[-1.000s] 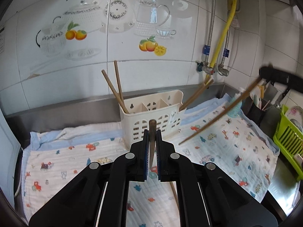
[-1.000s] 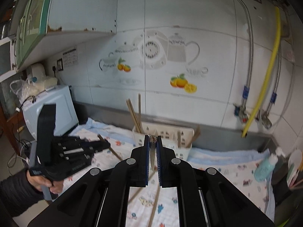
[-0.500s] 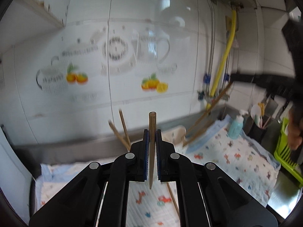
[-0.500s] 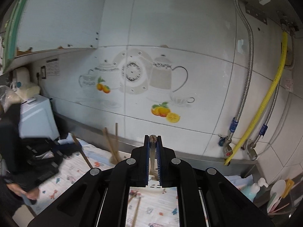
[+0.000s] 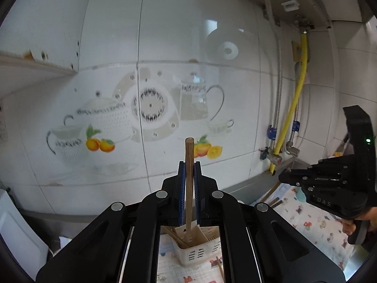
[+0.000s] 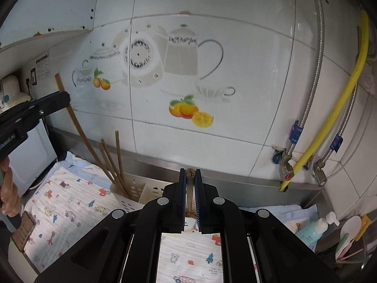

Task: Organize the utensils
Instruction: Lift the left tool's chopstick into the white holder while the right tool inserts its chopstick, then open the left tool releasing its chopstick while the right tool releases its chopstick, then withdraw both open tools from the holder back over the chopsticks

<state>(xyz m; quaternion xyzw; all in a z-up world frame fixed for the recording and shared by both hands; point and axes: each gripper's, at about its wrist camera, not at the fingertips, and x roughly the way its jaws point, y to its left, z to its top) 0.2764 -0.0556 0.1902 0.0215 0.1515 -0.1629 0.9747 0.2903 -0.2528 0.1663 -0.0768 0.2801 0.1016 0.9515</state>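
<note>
In the left wrist view, the left gripper (image 5: 189, 165) has its jaws closed tight on a wooden chopstick (image 5: 189, 176), which stands nearly upright between the blue pads; its round top rises above the fingertips against the tiled wall (image 5: 165, 47), and its lower end hangs over the white slotted utensil holder (image 5: 195, 251) seen below, between the gripper's arms. Whether the tip touches the holder cannot be told. A few other chopsticks (image 5: 173, 234) already lean in the holder's left compartment. The holder stands on a printed cloth (image 5: 313, 224), and another chopstick (image 5: 220, 267) lies on the cloth just near of it. At the far right, the right gripper (image 5: 286, 176) points leftward with its jaws shut, held by a hand (image 5: 353, 224) at the frame's edge. A yellow hose (image 5: 294, 108) runs down the wall to valves at the counter's back. In the right wrist view, the right gripper (image 6: 189, 176) is clamped on a second chopstick (image 6: 189, 184), seen almost end-on, its cut top showing just above the pads. Beyond and to the left, the utensil holder (image 6: 141, 191) stands on the cloth (image 6: 59, 200) with several chopsticks (image 6: 113, 162) leaning leftward out of its left end. At the left edge, the left gripper (image 6: 66, 100) grips its long chopstick (image 6: 77, 129), which slants down toward the holder, and a hand (image 6: 9, 195) grips the handle below. A soap bottle (image 6: 313, 228) stands at the near right.
</note>
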